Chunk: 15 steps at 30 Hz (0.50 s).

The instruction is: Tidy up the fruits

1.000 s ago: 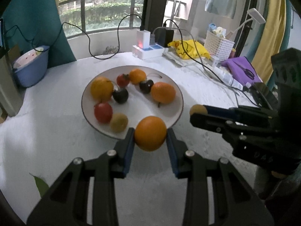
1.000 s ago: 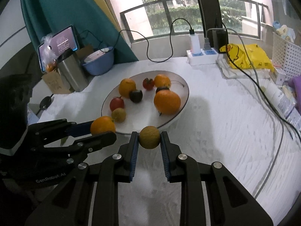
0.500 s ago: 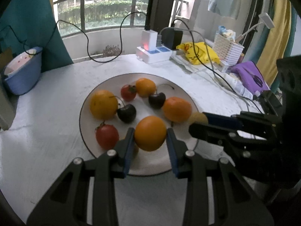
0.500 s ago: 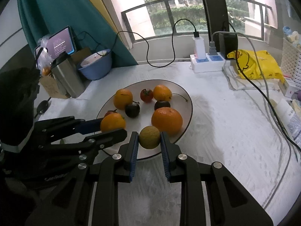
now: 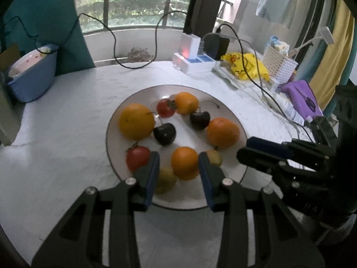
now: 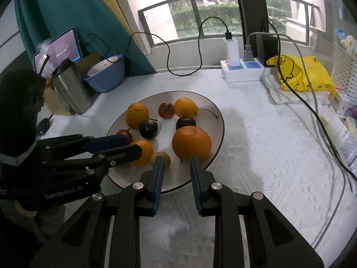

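Both tools had been carried forward from the near edge of the plate point(image 5: 138, 98) to above its near half, and both fruits that had been clamped before were now out of the grip. The left tool point(image 5: 178, 155) had just been opening: the small orange point(image 5: 184, 163) was seen between its blue pads, lying on the plate, with a clear gap at the left pad, so it was no longer pinched. The right tool point(image 6: 176, 159) was seen with its jaws a little apart and nothing between them. The yellow-green fruit point(image 6: 166, 158) that had been held there was found on the plate, just beyond and left of its left fingertip, beside the small orange.

On the white-covered surface point(image 5: 67, 134) the plate was placed in the middle. Farther back on it, a large orange point(image 6: 191, 144) was seen at the right, a yellow-orange fruit point(image 5: 136, 121) at the left, two dark cherries point(image 5: 164, 134) between them, and a tomato point(image 5: 165, 108) at the far side. A second tomato point(image 5: 138, 157) lay near the left rim, and another yellow-green fruit point(image 5: 166, 179) was partly hidden behind the left tool's left finger
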Each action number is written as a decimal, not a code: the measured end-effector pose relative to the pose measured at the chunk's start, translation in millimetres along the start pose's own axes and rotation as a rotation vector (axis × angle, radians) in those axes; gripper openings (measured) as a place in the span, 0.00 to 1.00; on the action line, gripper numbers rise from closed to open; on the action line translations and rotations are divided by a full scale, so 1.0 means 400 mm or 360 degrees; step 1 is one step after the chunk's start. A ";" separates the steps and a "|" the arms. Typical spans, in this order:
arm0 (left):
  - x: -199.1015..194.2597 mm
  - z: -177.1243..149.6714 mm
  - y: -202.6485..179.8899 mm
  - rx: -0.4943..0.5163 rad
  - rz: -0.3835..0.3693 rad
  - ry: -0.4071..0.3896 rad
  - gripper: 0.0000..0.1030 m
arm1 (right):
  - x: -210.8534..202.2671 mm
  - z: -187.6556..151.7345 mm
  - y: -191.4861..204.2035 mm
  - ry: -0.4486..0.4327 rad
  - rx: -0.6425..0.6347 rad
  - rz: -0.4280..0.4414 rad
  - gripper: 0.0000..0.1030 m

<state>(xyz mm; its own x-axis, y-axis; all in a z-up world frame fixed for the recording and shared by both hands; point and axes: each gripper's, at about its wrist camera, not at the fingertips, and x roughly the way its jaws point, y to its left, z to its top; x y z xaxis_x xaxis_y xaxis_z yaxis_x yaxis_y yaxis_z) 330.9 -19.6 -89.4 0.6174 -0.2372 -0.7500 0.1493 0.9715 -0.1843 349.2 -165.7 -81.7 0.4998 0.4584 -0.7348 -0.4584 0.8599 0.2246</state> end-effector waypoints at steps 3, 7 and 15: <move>-0.026 -0.006 0.007 -0.0017 0.0001 -0.0029 0.45 | -0.015 -0.003 0.008 -0.0011 -0.0006 -0.0015 0.25; -0.063 -0.014 0.006 -0.0026 0.0001 -0.0069 0.45 | -0.038 -0.009 0.028 -0.0028 -0.0020 -0.0023 0.25; -0.142 -0.039 0.000 -0.0041 -0.0008 -0.0163 0.45 | -0.083 -0.032 0.070 -0.0049 -0.0055 -0.0044 0.25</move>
<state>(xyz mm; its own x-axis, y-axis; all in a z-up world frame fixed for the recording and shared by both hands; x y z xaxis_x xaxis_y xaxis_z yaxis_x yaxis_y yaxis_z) 283.7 -6.4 -56.7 0.6928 -0.2394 -0.6802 0.1338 0.9696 -0.2050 310.6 -159.5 -59.2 0.5348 0.4420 -0.7202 -0.4692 0.8641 0.1819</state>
